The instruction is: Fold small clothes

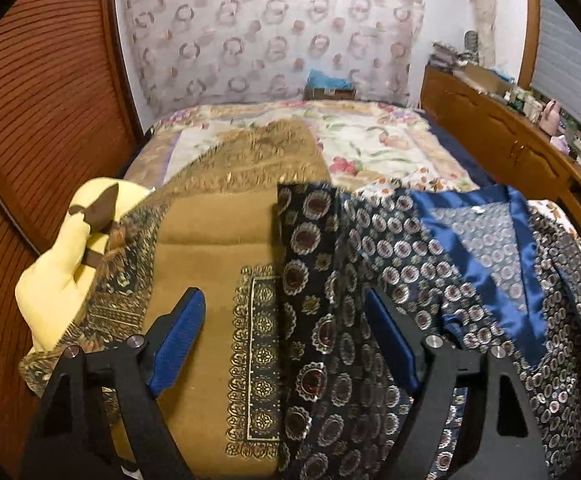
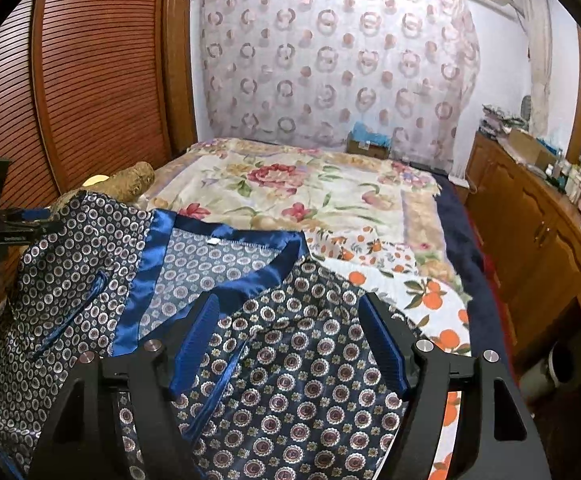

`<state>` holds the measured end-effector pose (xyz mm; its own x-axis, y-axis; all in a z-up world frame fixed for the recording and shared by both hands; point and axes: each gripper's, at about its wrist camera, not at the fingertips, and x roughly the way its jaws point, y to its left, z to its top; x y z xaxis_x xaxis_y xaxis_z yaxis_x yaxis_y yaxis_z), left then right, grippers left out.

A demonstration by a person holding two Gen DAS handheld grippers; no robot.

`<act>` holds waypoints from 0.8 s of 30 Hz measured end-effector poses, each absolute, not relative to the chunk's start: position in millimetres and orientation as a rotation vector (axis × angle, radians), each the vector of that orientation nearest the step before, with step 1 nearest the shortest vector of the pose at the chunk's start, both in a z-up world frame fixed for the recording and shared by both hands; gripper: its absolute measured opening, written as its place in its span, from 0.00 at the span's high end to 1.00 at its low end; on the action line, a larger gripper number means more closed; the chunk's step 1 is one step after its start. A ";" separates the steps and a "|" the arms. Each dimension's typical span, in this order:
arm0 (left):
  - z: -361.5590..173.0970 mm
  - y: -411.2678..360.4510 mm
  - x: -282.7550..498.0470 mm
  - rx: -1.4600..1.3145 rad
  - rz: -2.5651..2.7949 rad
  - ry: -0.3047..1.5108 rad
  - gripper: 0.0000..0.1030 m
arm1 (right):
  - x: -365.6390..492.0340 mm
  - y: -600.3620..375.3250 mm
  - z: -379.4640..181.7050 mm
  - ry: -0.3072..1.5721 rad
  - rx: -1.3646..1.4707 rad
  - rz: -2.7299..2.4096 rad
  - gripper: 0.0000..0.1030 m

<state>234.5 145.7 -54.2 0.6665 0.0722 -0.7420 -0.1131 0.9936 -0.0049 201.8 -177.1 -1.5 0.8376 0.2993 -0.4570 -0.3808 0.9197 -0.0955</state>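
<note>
A navy garment with circular medallion print and a shiny blue satin collar [image 2: 290, 380] lies spread on the near end of the bed; in the left wrist view [image 1: 470, 280] it fills the right half. A matching navy piece with larger medallions [image 1: 314, 320] lies beside it, overlapping a tan cloth with gold border [image 1: 210, 280]. My left gripper [image 1: 286, 316] is open above that larger-medallion piece, holding nothing. My right gripper [image 2: 288, 320] is open above the garment's right front panel, holding nothing.
A yellow cloth with brown shapes [image 1: 74, 264] lies at the left. The bed has a floral cover [image 2: 310, 200] and an orange-print cloth [image 2: 430, 300]. A slatted wooden wardrobe [image 2: 90, 80] stands left, a wooden dresser [image 2: 530, 240] right, a curtain [image 2: 330, 60] behind.
</note>
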 end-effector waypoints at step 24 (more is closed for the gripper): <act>-46.6 135.0 241.9 0.013 0.026 0.848 0.81 | 282.2 -261.5 -85.8 0.682 -0.107 0.211 0.32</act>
<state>241.9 135.0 -46.6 0.6613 0.0281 -0.7496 -0.0175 0.9996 0.0220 282.2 -261.5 -85.8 0.7558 0.1584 -0.6353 -0.2285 0.9731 -0.0293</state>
